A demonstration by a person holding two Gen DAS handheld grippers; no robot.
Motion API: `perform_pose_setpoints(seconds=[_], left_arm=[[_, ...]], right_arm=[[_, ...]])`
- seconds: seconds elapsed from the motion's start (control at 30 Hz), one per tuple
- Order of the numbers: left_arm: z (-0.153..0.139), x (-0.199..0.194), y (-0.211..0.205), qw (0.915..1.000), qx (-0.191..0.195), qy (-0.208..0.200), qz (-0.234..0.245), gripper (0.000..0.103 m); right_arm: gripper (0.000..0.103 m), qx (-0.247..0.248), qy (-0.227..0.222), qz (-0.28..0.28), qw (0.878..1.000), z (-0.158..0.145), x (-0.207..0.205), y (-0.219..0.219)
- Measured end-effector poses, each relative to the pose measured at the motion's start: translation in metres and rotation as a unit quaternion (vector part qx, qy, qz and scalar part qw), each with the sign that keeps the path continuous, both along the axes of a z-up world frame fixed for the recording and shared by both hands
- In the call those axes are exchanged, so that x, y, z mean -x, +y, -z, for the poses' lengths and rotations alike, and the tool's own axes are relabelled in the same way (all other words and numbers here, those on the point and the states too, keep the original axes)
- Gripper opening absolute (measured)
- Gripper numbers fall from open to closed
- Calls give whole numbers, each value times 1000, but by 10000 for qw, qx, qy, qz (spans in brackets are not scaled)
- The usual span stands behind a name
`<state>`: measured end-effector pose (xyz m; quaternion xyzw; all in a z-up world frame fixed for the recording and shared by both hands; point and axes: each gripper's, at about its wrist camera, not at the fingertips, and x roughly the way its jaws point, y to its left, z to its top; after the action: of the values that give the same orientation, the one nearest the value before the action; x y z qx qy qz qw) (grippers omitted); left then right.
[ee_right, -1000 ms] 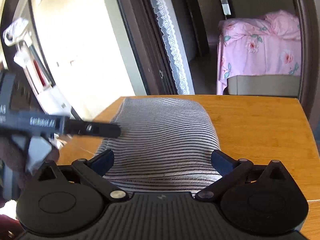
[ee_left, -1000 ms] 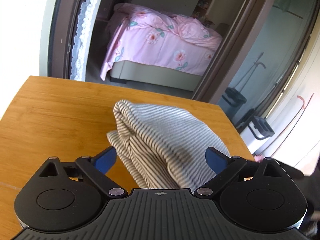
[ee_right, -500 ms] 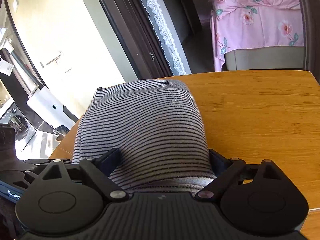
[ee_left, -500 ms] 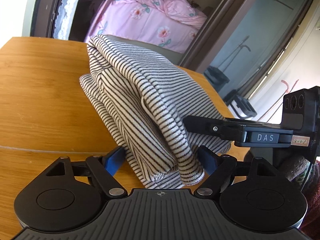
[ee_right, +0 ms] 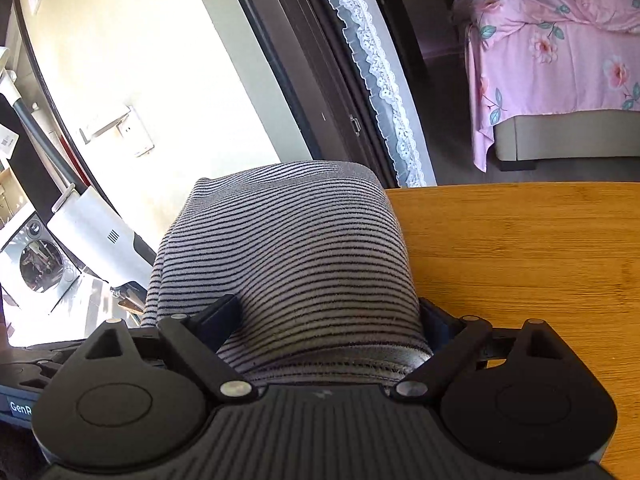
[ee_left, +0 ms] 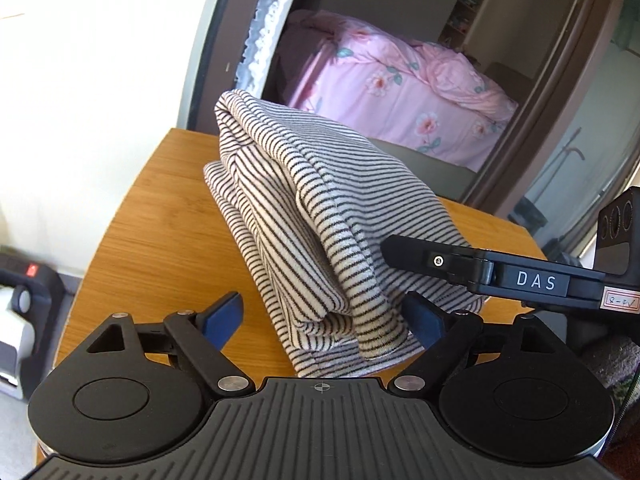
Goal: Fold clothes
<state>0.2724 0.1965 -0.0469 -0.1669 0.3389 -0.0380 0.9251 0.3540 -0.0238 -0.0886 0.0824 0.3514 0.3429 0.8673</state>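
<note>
1. Bench [ee_left: 160,232] – wood, honey-orange, fine straight grain, smooth, rounded corner. Extends fwd of both sets of fingers; in right wrist view its bare top lies to the right of the fingers [ee_right: 520,260].

2. Bed [ee_left: 400,92] – far bkgd, well beyond fingertips, thru a dark-framed doorway. Pink floral duvet, rumpled, soft drape; beige base below. Also in right wrist view [ee_right: 560,60].

3. Striped garment [ee_left: 320,232] – knit, cream w/ thin dark stripes, soft napped surface. Folded into a thick oblong bundle, several layers stacked, rounded fold edges, ribbed hem at near end. Lies on bench, running fwd from btwn the left fingers. In right wrist view [ee_right: 288,248] it bulges as a domed mound btwn the fingers, at bench's left edge.

4. Lace trim [ee_right: 380,80] – white, scalloped, openwork strip along door frame; above and beyond fingertips.

5. Right gripper [ee_right: 328,316] – black plastic, ribbed body, round pivot discs, steel rivets. Fingers set wide, one each side of the bundle's near end, pressed against cloth. Seen side-on in left wrist view [ee_left: 460,264], a flat black bar, label "DAS", tip on the garment's right flank.

6. Left gripper [ee_left: 324,316] – same build, blue pads. Fingers wide: right pad touching cloth, left pad apart from it, over bare bench.
</note>
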Motion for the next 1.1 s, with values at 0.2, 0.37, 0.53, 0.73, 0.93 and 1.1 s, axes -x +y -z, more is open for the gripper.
perform_pose_setpoints(seconds=[0.2, 0.37, 0.53, 0.73, 0.93, 1.1], left_arm=[[2, -1, 8, 10000, 77, 13, -37, 92], [5, 8, -8, 9999, -36, 18, -142, 91], [7, 33, -43, 9979, -517, -55, -379, 99], [7, 57, -76, 9882, -998, 82, -1163, 103], [9, 61, -98, 9758, -1473, 321, -1581, 103], [10, 65, -109, 9717, -1569, 369, -1729, 103]], right_arm=[[97, -75, 26, -67, 9999, 6, -4, -3], [103, -55, -16, -12, 10000, 6, 3, -11], [103, -93, -45, 116, 9999, 8, 23, -36], [103, 1218, -427, 493, 9904, 6, 56, -55], [103, 1931, -540, 800, 9764, 8, 76, -70], [103, 1912, -570, 641, 9778, 9, 82, -76]])
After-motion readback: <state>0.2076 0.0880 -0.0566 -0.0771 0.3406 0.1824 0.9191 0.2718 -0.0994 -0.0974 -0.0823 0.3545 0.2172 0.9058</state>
